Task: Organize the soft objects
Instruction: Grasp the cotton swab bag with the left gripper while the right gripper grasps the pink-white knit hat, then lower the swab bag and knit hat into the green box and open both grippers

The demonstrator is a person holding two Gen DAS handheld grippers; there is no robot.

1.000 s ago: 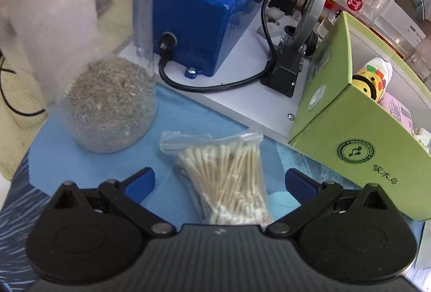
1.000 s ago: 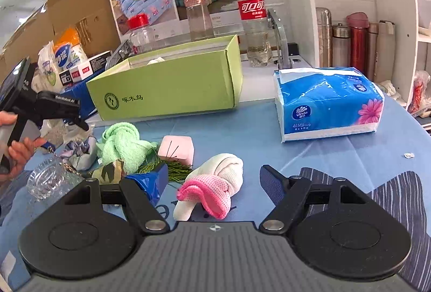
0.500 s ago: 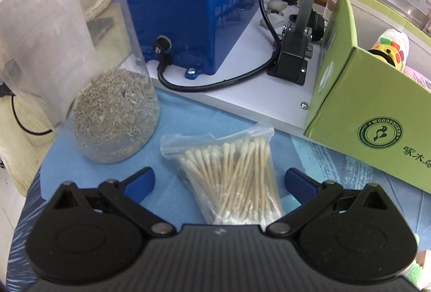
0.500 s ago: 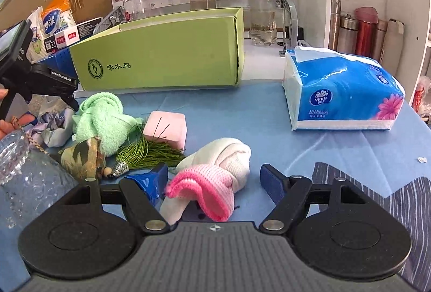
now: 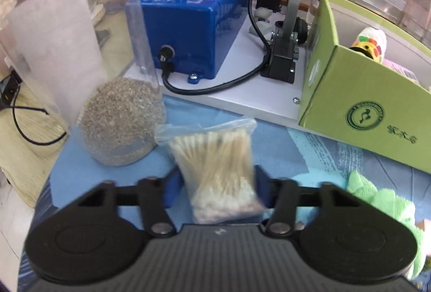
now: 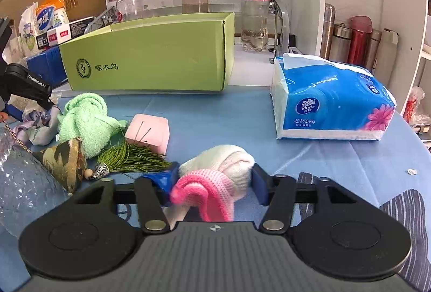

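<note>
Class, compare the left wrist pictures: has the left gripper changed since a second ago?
Yes. The left gripper has just closed onto the bag of cotton swabs, its blue pads now against the bag's sides, near the jar of grey granules.

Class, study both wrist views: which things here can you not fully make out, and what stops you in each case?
- Bag of cotton swabs, left wrist view: lower end motion-blurred and hidden behind the left gripper body.
- Rolled pink and white sock, right wrist view: underside hidden by the right gripper.
- Green box, left wrist view: most contents hidden by its wall.
- Green towel, left wrist view: cut off near the edge.
</note>
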